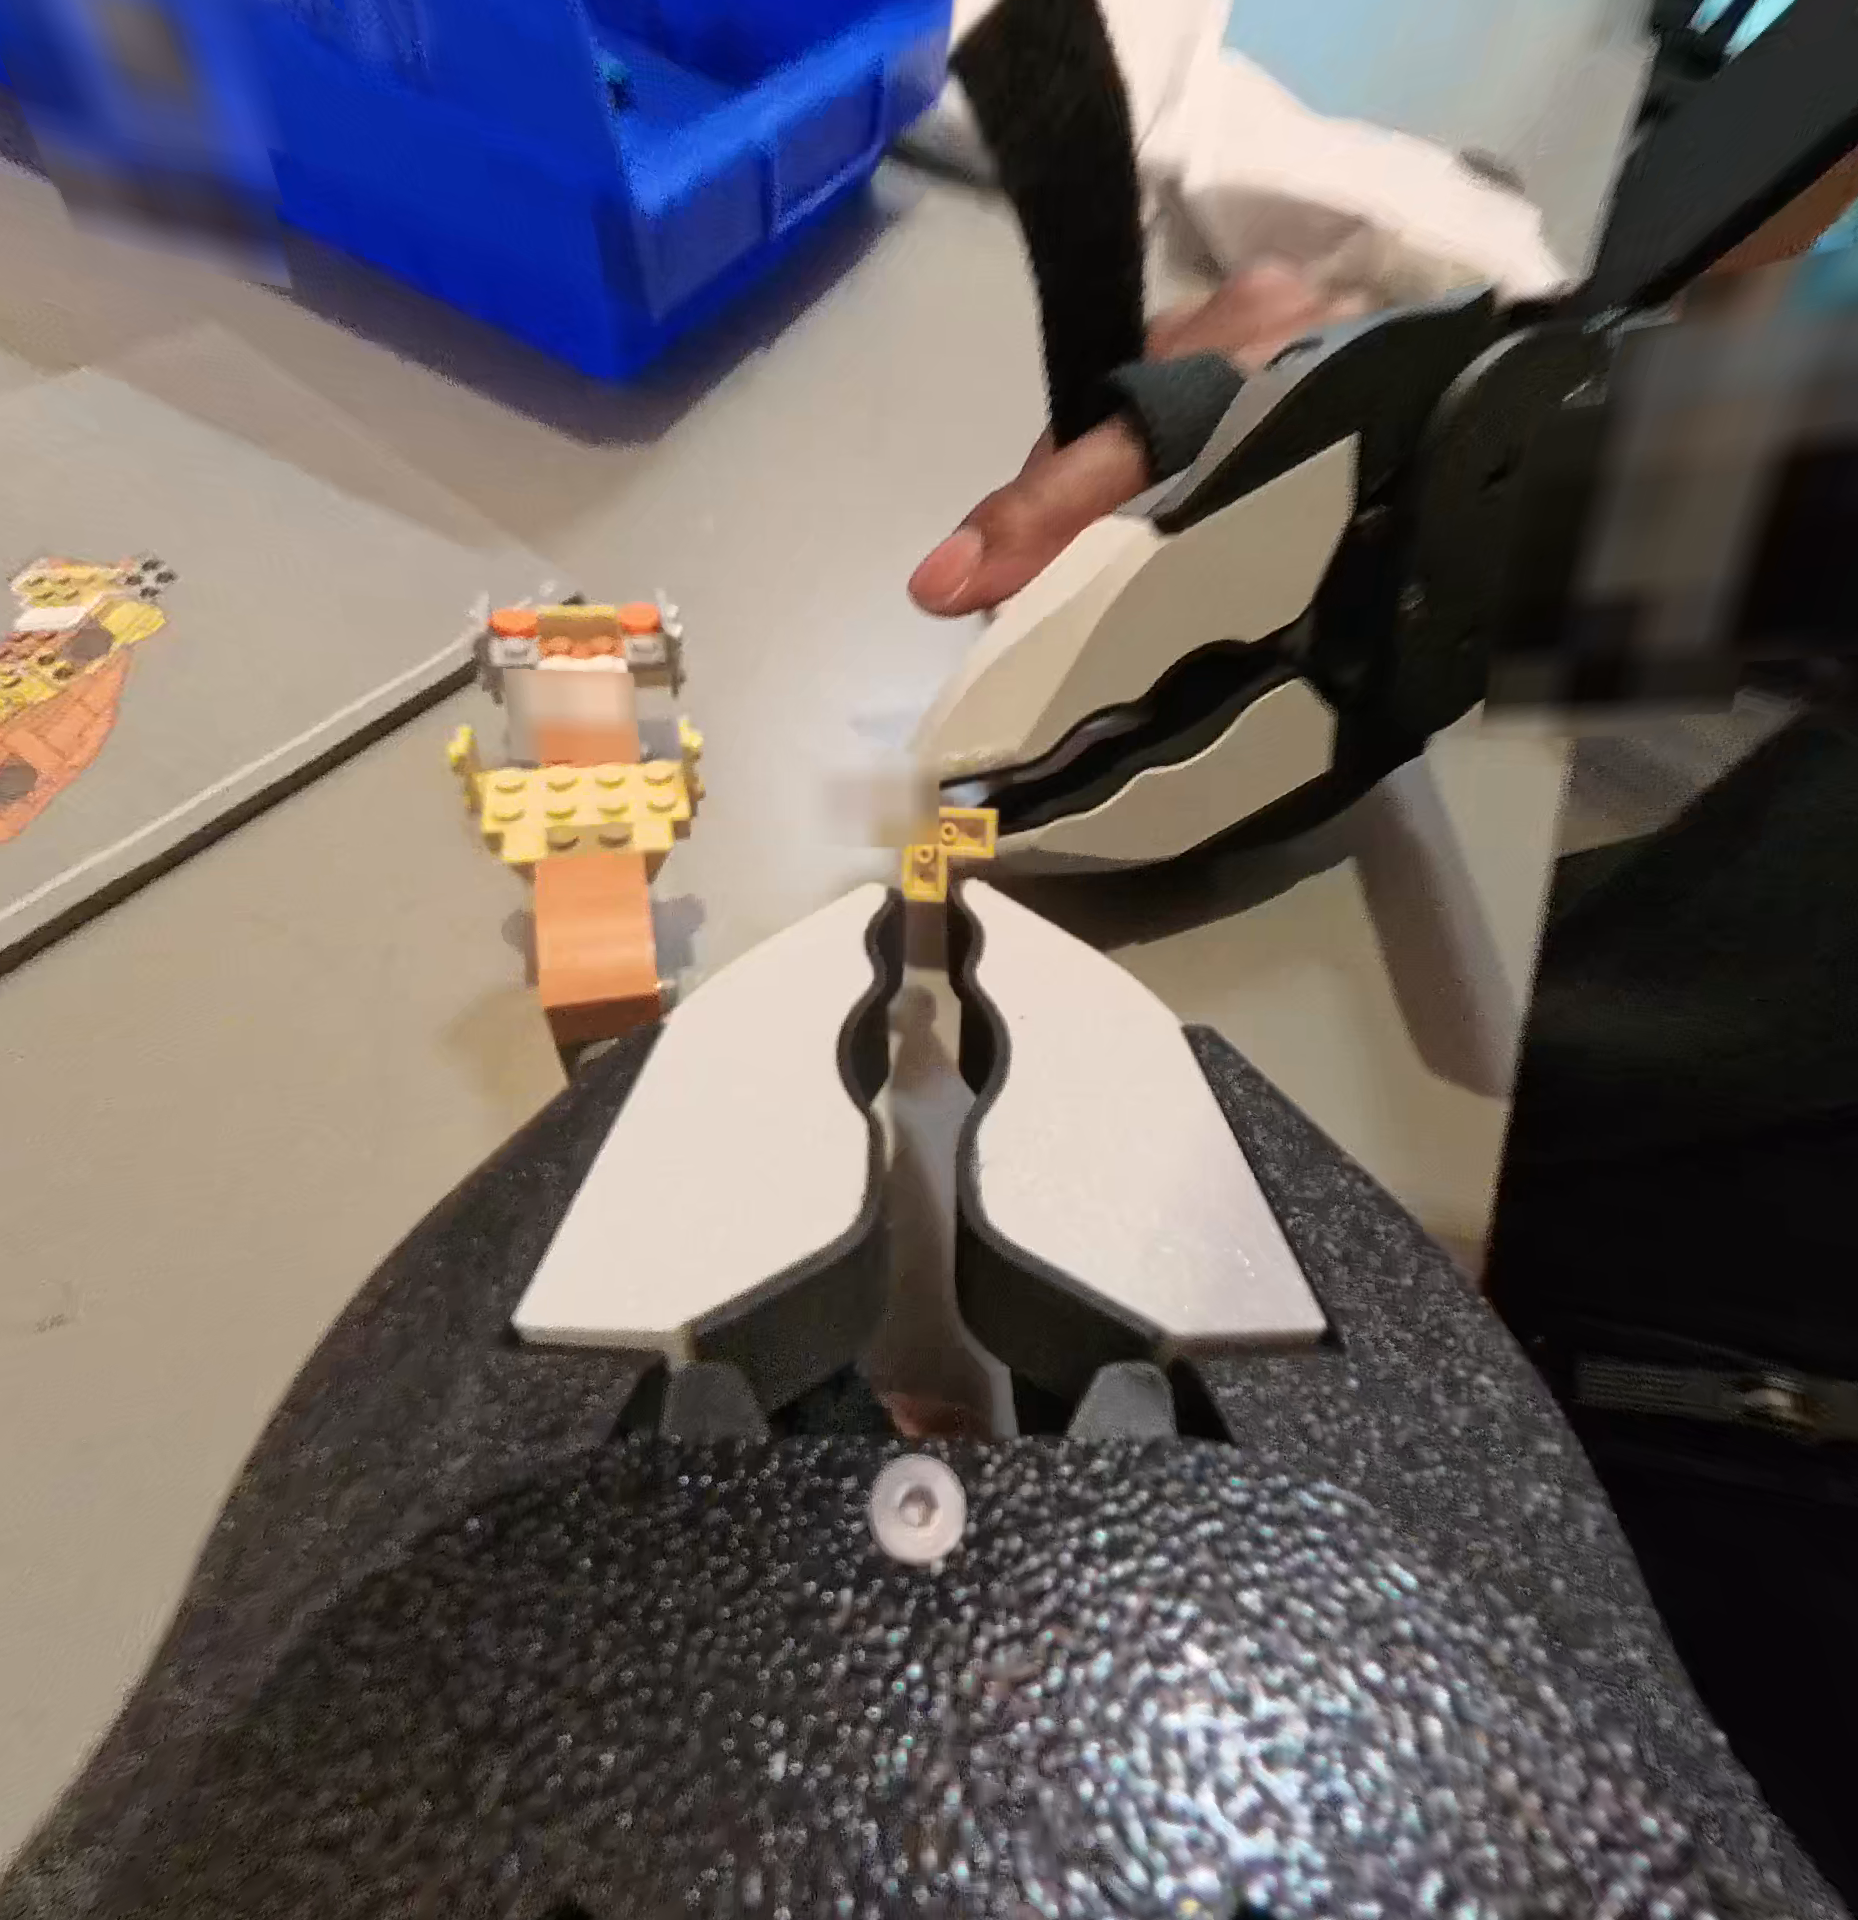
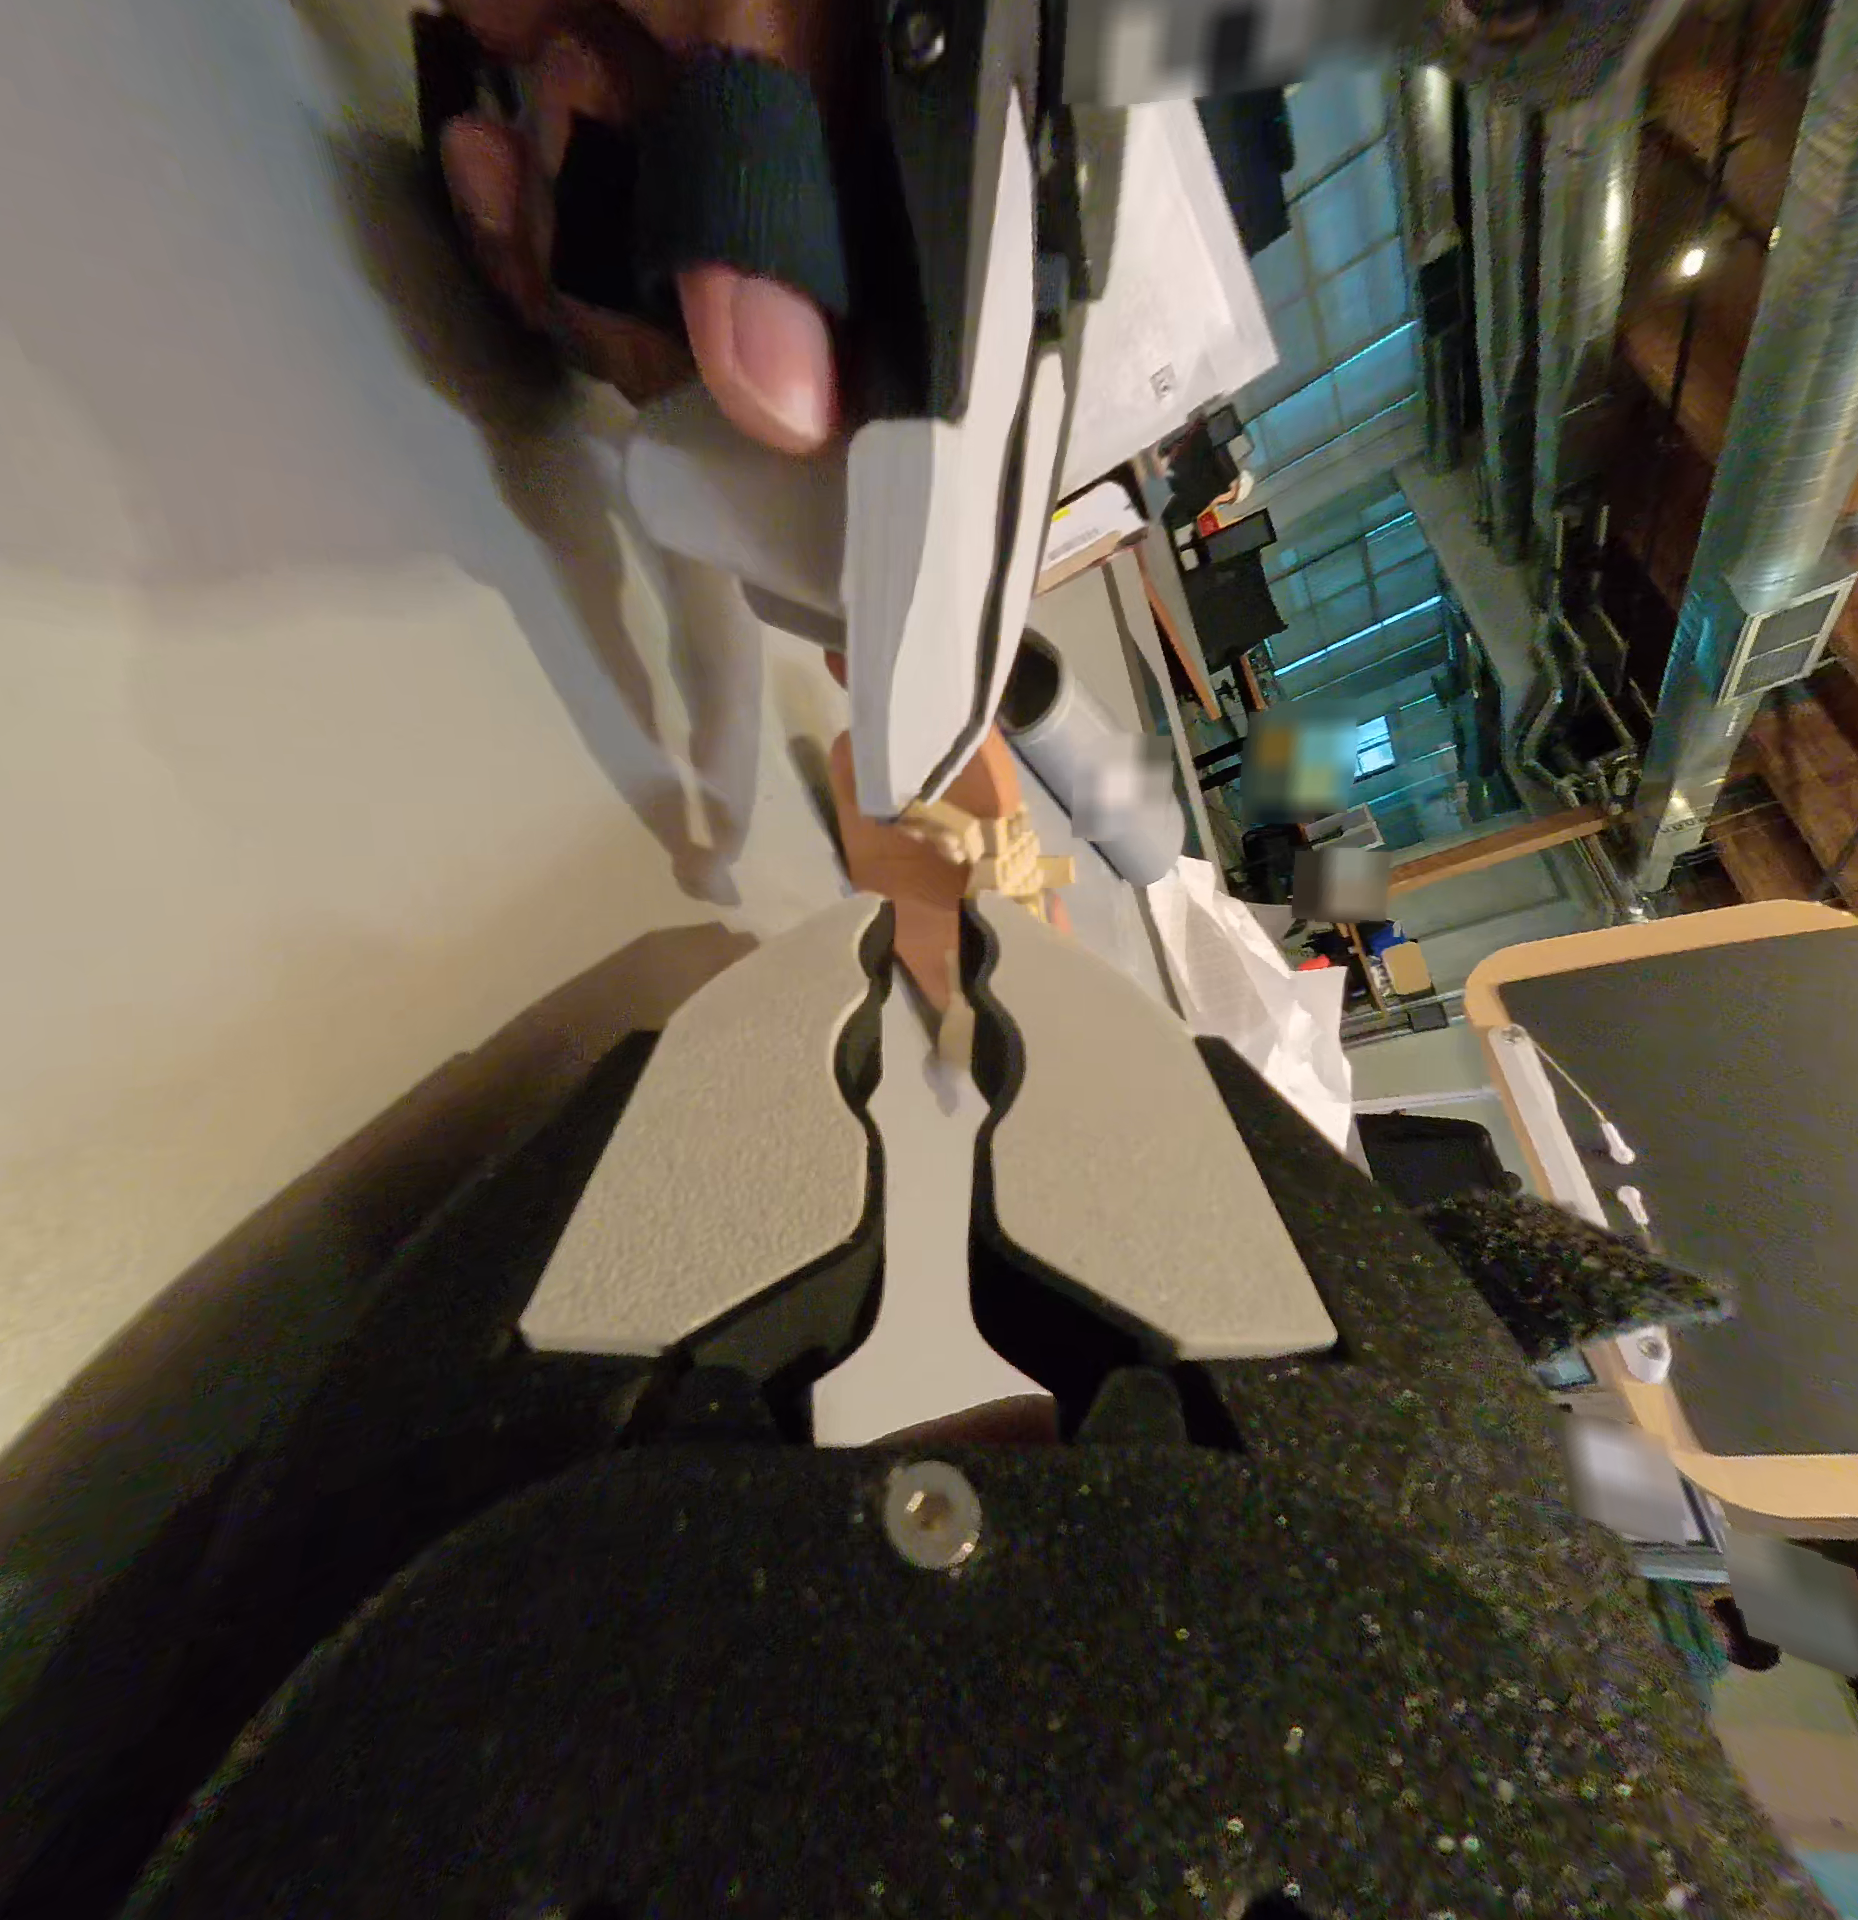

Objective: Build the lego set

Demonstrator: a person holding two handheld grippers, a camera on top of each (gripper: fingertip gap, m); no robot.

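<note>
The half-built lego model (image 1: 582, 769), with a yellow plate on an orange slope and a grey back, stands on the table left of both grippers. My left gripper (image 1: 925, 902) is shut on a small yellow lego piece (image 1: 925, 868) at its tips. My right gripper (image 1: 975, 805) comes in from the right and is shut on a second small yellow piece (image 1: 970, 828). The two pieces meet at a right angle. In the right wrist view my right gripper (image 2: 925, 920) holds a blurred tan piece (image 2: 951, 1031). The left gripper (image 2: 894, 800) reaches down from above, with the model (image 2: 1008, 862) behind.
An instruction booklet (image 1: 125, 644) with a picture of the model lies at the left on the grey table (image 1: 229, 1091). A blue bin (image 1: 592, 177) stands at the back. A person's hand (image 1: 1018, 520) holds the right gripper. The room's shelves and a grey tube (image 2: 1091, 769) show beyond the table. My two grippers' fingertips are within a few centimetres of each other.
</note>
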